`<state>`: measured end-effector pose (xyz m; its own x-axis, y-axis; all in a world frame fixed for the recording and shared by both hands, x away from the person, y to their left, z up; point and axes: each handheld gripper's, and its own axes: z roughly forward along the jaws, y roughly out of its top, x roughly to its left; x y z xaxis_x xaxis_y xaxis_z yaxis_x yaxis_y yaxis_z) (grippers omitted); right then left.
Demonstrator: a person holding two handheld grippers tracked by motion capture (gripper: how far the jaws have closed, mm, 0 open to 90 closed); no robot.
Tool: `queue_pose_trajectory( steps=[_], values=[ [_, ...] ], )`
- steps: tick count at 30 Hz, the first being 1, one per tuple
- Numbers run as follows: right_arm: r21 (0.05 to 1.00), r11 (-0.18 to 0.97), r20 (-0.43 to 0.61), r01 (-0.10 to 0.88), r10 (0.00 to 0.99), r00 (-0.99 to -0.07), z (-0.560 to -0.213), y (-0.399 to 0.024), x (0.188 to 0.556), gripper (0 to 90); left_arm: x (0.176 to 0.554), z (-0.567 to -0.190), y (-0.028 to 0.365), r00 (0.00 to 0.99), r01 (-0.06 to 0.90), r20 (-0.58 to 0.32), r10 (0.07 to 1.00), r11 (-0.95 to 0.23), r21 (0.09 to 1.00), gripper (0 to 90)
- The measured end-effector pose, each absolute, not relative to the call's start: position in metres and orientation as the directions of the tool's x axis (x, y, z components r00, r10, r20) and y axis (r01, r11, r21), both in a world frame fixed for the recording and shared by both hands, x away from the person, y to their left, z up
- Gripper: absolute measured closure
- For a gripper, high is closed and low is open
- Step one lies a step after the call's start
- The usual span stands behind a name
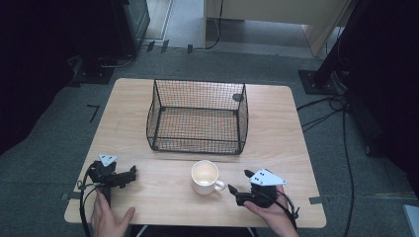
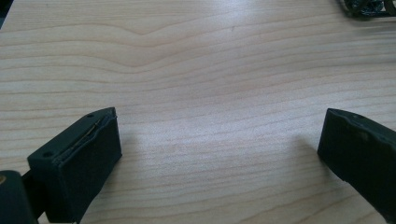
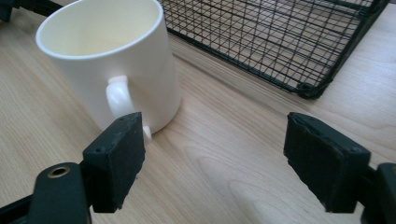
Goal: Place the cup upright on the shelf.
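Standing on the table [image 1: 276, 148]: 1 mug [image 1: 204, 177], 1 basket [image 1: 197, 116], 2 open hand-held grippers [image 1: 230, 189].

A white mug [image 1: 204, 176] stands upright on the wooden counter [image 1: 276, 148], near the front edge. It is empty, and the inside looks creamy and clean. It has a round open top and smooth sides. Its small curved handle [image 1: 219, 186] sticks out to the right, toward the right gripper [image 1: 236, 191]. The mug sits just in front of a black wire basket [image 1: 197, 116], not touching it.
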<state>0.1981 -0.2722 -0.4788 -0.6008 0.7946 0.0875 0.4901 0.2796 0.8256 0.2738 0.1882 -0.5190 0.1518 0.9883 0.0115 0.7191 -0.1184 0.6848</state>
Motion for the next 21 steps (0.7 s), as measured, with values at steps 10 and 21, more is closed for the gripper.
queue_pose_trajectory(
  steps=[10,21],
  values=[
    [0.834,0.269,0.126,0.482,0.757,-0.641,-0.480,-0.264,0.196,38.8,0.274,-0.519,0.188,0.152,0.719,0.012,0.988,-0.118,0.685,0.0],
    [0.843,0.255,0.168,0.473,0.710,-0.683,-0.481,-0.261,0.195,52.2,0.274,-0.519,0.188,0.152,0.719,0.012,0.988,-0.118,0.685,0.0]
  ],
)
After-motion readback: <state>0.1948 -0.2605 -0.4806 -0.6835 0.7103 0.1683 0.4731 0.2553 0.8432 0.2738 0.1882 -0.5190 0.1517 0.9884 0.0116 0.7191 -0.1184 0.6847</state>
